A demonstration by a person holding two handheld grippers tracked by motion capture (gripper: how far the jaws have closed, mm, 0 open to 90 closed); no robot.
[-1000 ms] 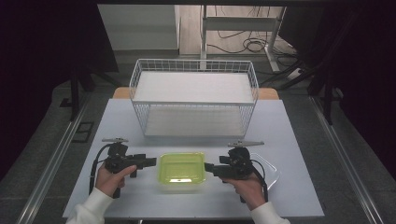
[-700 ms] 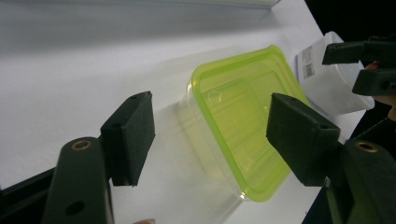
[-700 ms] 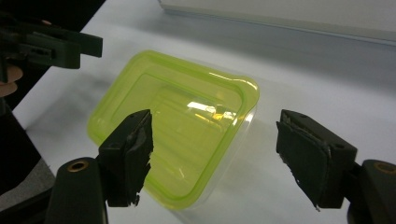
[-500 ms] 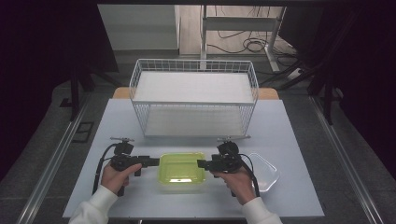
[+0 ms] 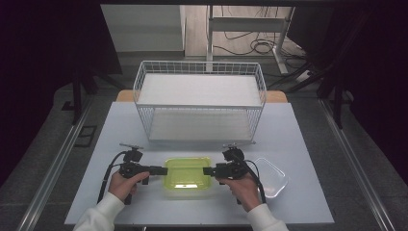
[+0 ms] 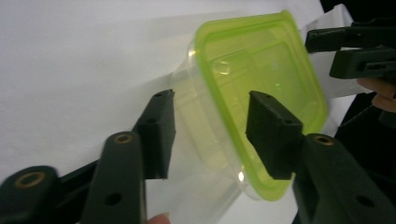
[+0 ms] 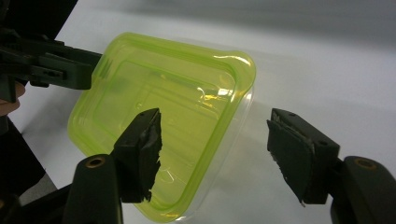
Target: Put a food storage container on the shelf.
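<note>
High view, left tongs (image 5: 163,170) and right tongs (image 5: 207,171) straddling green-lidded box (image 5: 187,176) ends, jaws just closing, neither pressing yet, on tabletop (image 5: 308,144).

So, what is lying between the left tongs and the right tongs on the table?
The green-lidded container lies between the left tongs and the right tongs, as the high view shows. Each reaches one of its short ends.

- Left gripper (image 5: 162,170) points toward 3 o'clock, jaws half apart and just been closing
- Right gripper (image 5: 208,171) points toward 9 o'clock, jaws wider, closing too
</note>
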